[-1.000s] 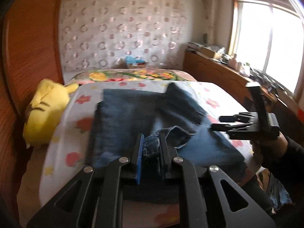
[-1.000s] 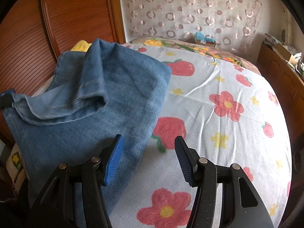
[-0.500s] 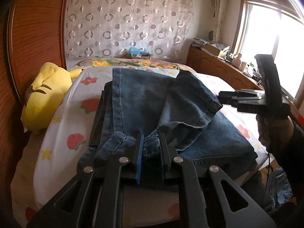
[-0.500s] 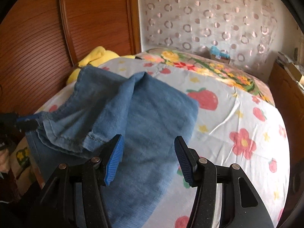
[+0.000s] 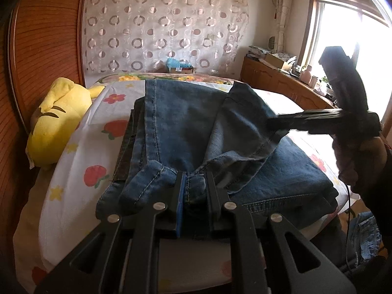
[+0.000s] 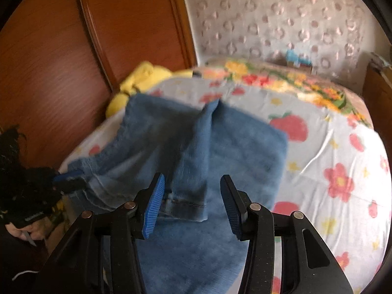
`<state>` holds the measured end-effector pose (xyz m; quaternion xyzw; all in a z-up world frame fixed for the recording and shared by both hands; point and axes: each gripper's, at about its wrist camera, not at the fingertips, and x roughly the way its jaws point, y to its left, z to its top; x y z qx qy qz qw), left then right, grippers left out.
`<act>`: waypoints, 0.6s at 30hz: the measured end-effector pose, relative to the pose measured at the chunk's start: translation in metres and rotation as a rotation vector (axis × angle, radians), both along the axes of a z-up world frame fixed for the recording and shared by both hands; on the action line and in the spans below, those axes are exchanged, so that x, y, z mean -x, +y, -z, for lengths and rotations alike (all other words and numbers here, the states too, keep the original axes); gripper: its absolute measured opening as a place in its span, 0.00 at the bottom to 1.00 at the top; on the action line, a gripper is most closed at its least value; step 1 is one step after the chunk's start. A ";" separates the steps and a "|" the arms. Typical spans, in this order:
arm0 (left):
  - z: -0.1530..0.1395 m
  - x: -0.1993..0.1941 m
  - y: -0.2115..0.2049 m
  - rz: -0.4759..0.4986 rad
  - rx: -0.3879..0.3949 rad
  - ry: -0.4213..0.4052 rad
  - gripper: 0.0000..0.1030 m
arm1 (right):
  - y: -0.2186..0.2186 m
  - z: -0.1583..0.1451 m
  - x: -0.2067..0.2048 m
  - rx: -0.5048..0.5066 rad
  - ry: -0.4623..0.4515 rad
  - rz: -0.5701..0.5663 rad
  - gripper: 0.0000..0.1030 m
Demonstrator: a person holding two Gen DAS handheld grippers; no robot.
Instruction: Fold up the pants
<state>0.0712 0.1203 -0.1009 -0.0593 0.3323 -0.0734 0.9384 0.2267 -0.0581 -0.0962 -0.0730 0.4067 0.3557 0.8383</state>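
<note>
Bedroom light came from a window at two o'clock in the left wrist view, over a bed (image 5: 80, 161) dressed in a white sheet printed with strawberries and flowers. On it lay the pants (image 5: 186, 132), blue denim, spread across the near half of the mattress with one hem end raised and doubled back toward me.

My left tool (image 5: 193, 196) had its fingers pressed together on a bunched hem at six o'clock, so that corner was pinched and lifted. My right tool (image 6: 191, 203) stood spread, blue pads apart, with the other hem (image 6: 186, 202) hanging between them and, as far as I could judge through the blur, not touched by either pad. In the left view it reached in from three o'clock toward the cuff.

I judged the denim to be fairly heavy and limp, yet stiff enough at its stitched seams to hold a crease. It would sag between two grips and drag on the sheet rather than slide. The doubled hem looked like the best place to take hold: thick, stitched, unlikely to slip from ribbed pads. A grip on a single layer mid-leg would probably pull a wrinkle through the fold.

Beyond the pants, a yellow plush toy (image 5: 56, 122) rested at nine o'clock against a wooden headboard (image 5: 44, 49). A low cabinet (image 5: 281, 85) ran under the window.
</note>
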 end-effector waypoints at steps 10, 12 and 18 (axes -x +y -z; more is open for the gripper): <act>-0.001 0.010 0.006 -0.009 0.018 -0.016 0.13 | 0.038 -0.024 -0.016 -0.044 0.045 -0.097 0.04; -0.004 0.014 0.011 -0.024 0.025 -0.030 0.13 | 0.058 -0.036 -0.018 -0.038 0.033 -0.116 0.04; -0.009 0.022 0.031 -0.057 0.045 -0.042 0.18 | 0.117 -0.051 -0.035 -0.030 0.037 -0.144 0.04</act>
